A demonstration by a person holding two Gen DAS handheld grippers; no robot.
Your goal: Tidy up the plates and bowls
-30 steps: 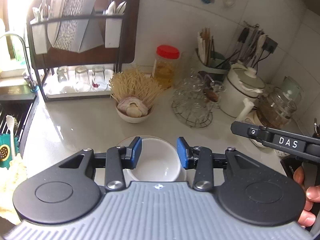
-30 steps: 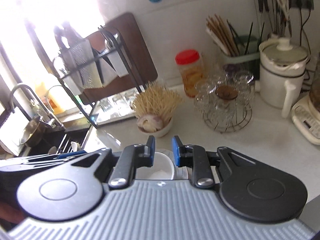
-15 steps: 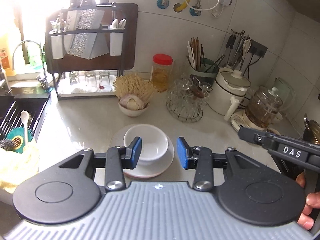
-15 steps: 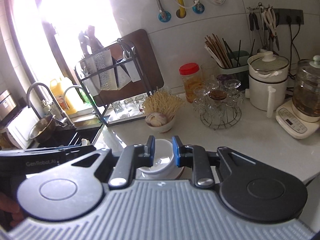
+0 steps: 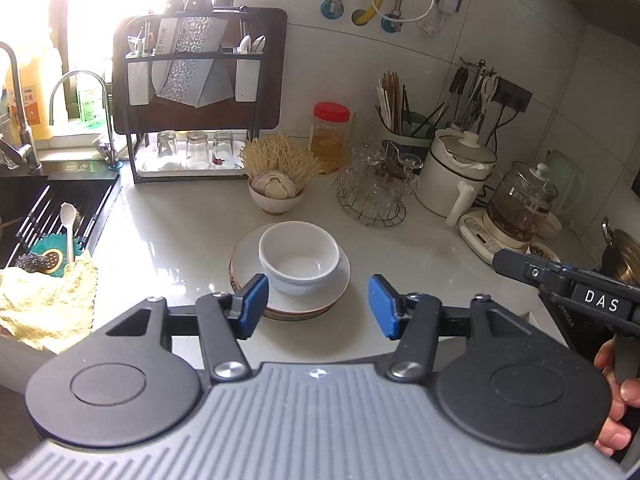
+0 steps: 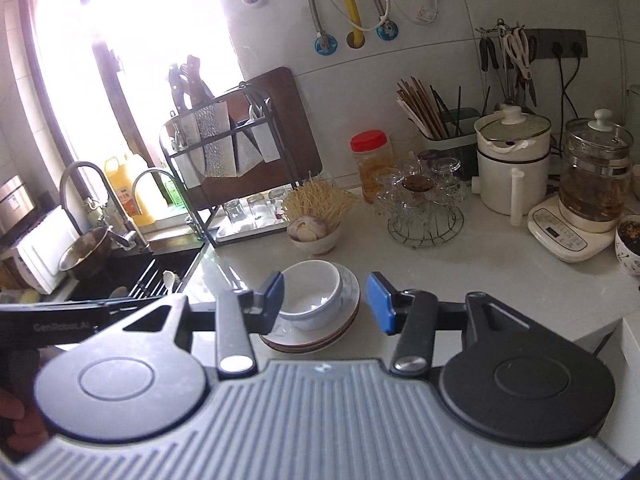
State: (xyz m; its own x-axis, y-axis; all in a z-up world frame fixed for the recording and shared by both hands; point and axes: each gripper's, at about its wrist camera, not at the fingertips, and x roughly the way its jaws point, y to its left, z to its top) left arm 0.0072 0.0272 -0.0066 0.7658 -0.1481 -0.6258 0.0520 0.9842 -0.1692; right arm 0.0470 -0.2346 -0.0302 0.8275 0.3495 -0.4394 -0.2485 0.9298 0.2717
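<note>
A white bowl (image 5: 299,257) sits inside a stack of plates (image 5: 290,280) on the pale counter (image 5: 420,248), in the middle of the left wrist picture. The left gripper (image 5: 318,306) is low in that picture, just below the plates. Its two blue pads (image 5: 253,306) stand wide apart with nothing between them, and the jaws have just been opening. The left pad shows in front of the lower left edge of the plates, but it is not pressing on them, and the right pad is out over bare counter to the right of the stack. The bowl is just above the gap between the pads, a little to the left of its middle. In the right wrist picture the bowl (image 6: 310,294) and plates (image 6: 316,330) are near the middle too, a bit left of center. The right gripper (image 6: 326,304) is just below them. Its jaws are apart as well and hold nothing, and they have just been opening. Its left pad shows in front of the bowl's left side, and its right pad is just to the right of the plates' rim. At the right edge of the left wrist picture a hand (image 5: 618,396) holds the black handle of the right gripper. Farther up the counter, past the plates, is a small bowl of dry noodles (image 5: 278,184), and a wire stand of glasses (image 5: 376,188) is to its right.
</note>
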